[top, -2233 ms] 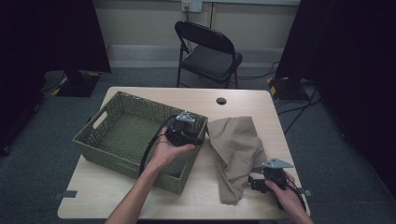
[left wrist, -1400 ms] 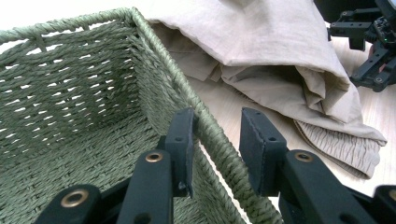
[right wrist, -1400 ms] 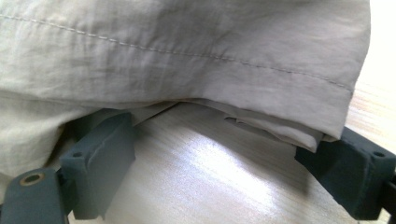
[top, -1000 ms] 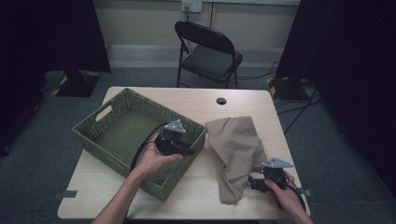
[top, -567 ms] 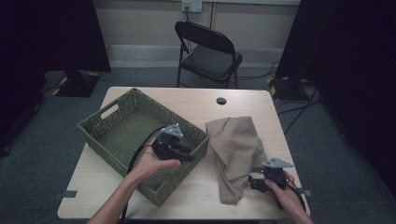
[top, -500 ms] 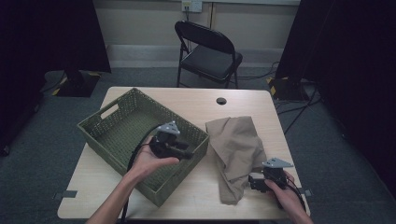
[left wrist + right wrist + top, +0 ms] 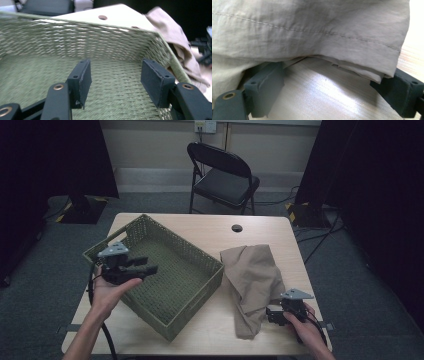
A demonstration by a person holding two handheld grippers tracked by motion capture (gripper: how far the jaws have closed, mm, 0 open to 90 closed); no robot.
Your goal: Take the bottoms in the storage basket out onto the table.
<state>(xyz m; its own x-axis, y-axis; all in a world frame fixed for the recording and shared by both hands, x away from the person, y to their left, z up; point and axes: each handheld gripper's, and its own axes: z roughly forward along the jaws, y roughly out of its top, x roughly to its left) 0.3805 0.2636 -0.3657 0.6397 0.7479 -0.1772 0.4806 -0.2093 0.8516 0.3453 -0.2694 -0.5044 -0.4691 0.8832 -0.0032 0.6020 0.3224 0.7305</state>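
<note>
A green woven basket (image 7: 196, 304) sits askew on the left half of the table. My left gripper (image 7: 149, 264) hovers over its left end, pointing right. In the left gripper view its jaws (image 7: 115, 72) look into the basket (image 7: 87, 37); they have just been opening, and nothing is between them. A crumpled tan cloth (image 7: 255, 270) lies to the right of the basket. My right gripper (image 7: 268, 315) rests at the cloth's near end, open. In the right gripper view the cloth's hem (image 7: 312, 30) drapes over the tips of the wide-apart jaws (image 7: 329, 82), bare wood between them.
The wooden table (image 7: 200, 222) has a round cable hole (image 7: 237, 228) near its far edge. A black folding chair (image 7: 225, 175) stands behind it. Dark curtains hang at both sides. The basket's near corner reaches almost to the front edge.
The basket turned a little early on. My left gripper left the basket's right rim, swung left to its left end and opened. The right hand kept still.
</note>
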